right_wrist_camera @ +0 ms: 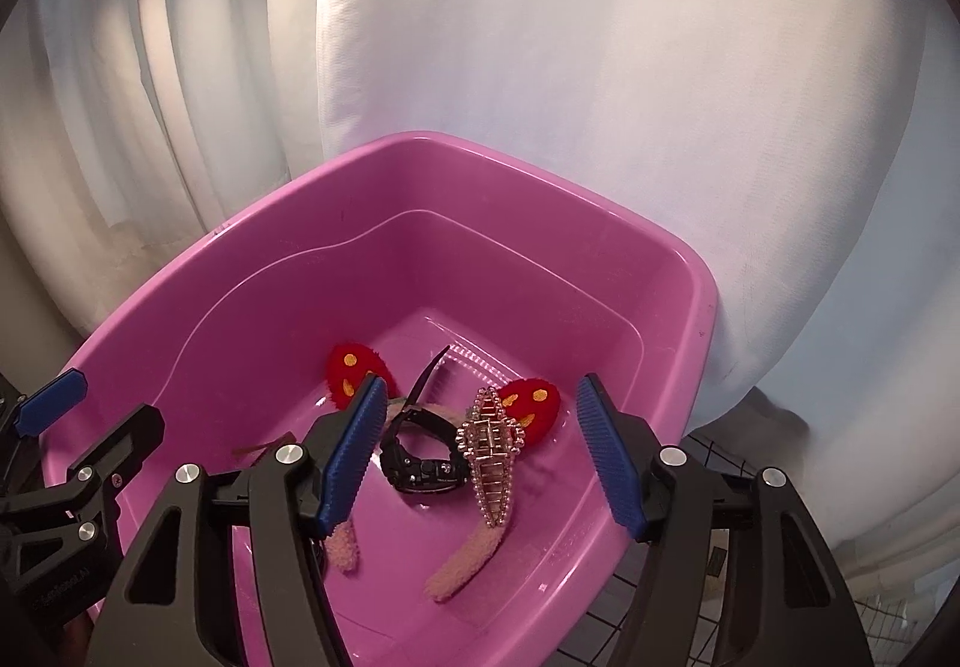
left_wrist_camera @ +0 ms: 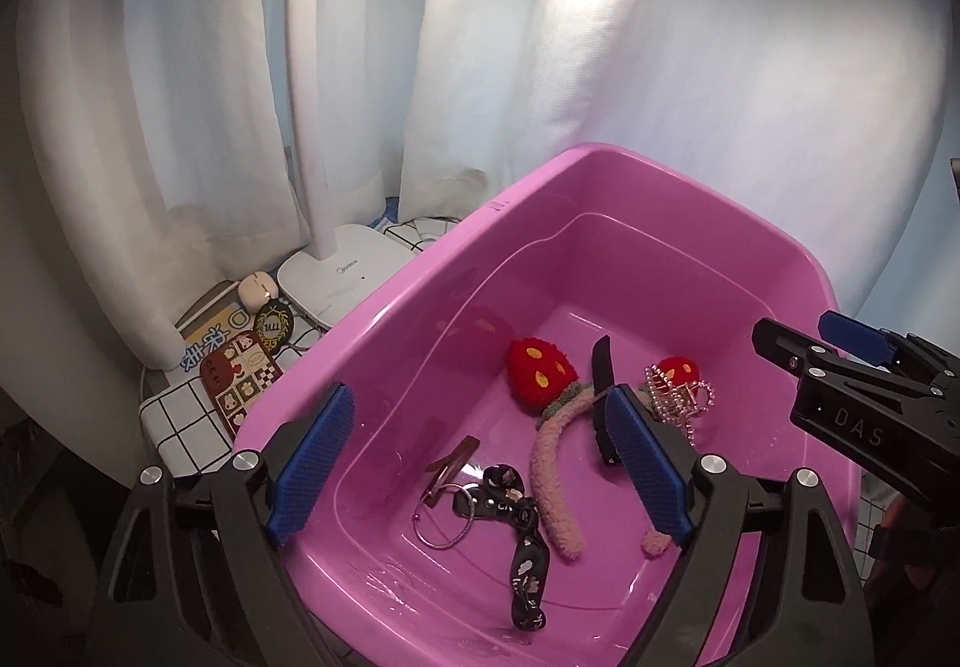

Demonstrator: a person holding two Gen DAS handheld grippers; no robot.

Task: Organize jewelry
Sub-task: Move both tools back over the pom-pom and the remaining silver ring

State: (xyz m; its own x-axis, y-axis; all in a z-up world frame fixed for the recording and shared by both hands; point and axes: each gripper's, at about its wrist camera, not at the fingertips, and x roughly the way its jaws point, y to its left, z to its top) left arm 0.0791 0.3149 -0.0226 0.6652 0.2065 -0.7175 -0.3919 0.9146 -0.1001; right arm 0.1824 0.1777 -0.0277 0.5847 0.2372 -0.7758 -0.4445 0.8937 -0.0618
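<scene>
A pink plastic tub (left_wrist_camera: 456, 271) (right_wrist_camera: 252, 247) holds the jewelry. Inside lie a fuzzy pink headband with red ears (left_wrist_camera: 543, 367) (right_wrist_camera: 531, 406), a pearl hair claw (left_wrist_camera: 681, 397) (right_wrist_camera: 489, 454), a black watch (left_wrist_camera: 602, 367) (right_wrist_camera: 423, 472), a metal ring with a brown clip (left_wrist_camera: 447, 511) and a black patterned strap (left_wrist_camera: 528, 565). My left gripper (left_wrist_camera: 480, 463) is open and empty, hovering over the tub's near part. My right gripper (right_wrist_camera: 480, 454) is open and empty above the claw and watch; it also shows in the left wrist view (left_wrist_camera: 840, 361).
A white desk lamp (left_wrist_camera: 336, 271) stands left of the tub on a grid-patterned cloth (left_wrist_camera: 180, 421). A small white case (left_wrist_camera: 258, 292), an oval badge (left_wrist_camera: 275, 328) and a patterned card (left_wrist_camera: 240, 376) lie there. White curtains (right_wrist_camera: 600, 66) hang behind.
</scene>
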